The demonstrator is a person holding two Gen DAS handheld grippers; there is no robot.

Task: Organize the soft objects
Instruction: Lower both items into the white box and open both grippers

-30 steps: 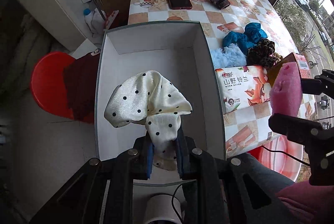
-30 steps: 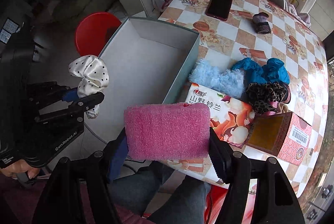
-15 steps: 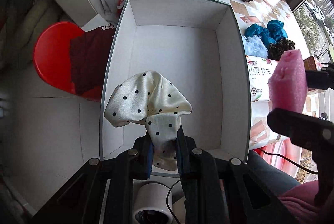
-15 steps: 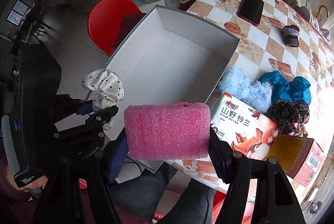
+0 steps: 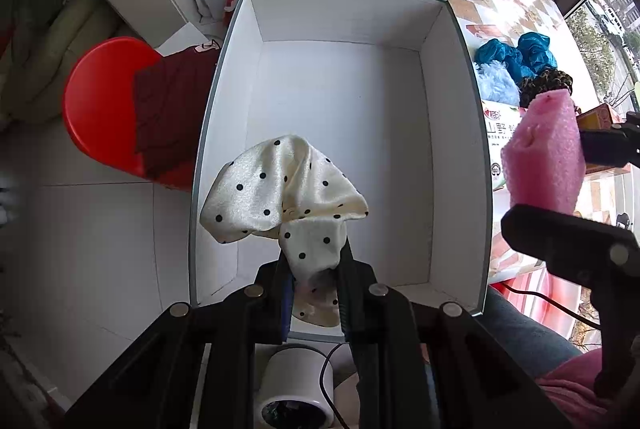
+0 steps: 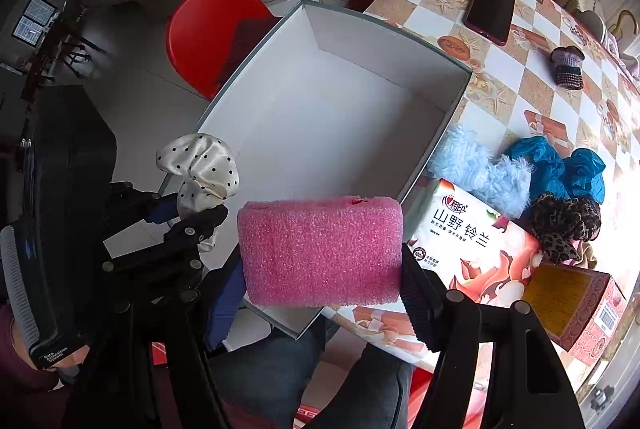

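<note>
Left gripper (image 5: 314, 279) fingers pinched tight on the polka-dot cloth (image 5: 280, 201), pointing straight down over the near end of the white box (image 5: 344, 13). Right gripper (image 6: 322, 283) fingers about half open, clamping the pink foam block (image 6: 320, 253) by its ends, above the box's near corner. On the tabletop (image 6: 500, 77) right of the box: blue fluffy piece (image 6: 480, 173), teal cloth (image 6: 560, 169), leopard scrunchie (image 6: 566, 225), tissue pack (image 6: 476, 241), phone (image 6: 490, 13).

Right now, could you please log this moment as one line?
left gripper: holds polka-dot cloth over box | right gripper: holds pink foam
</note>
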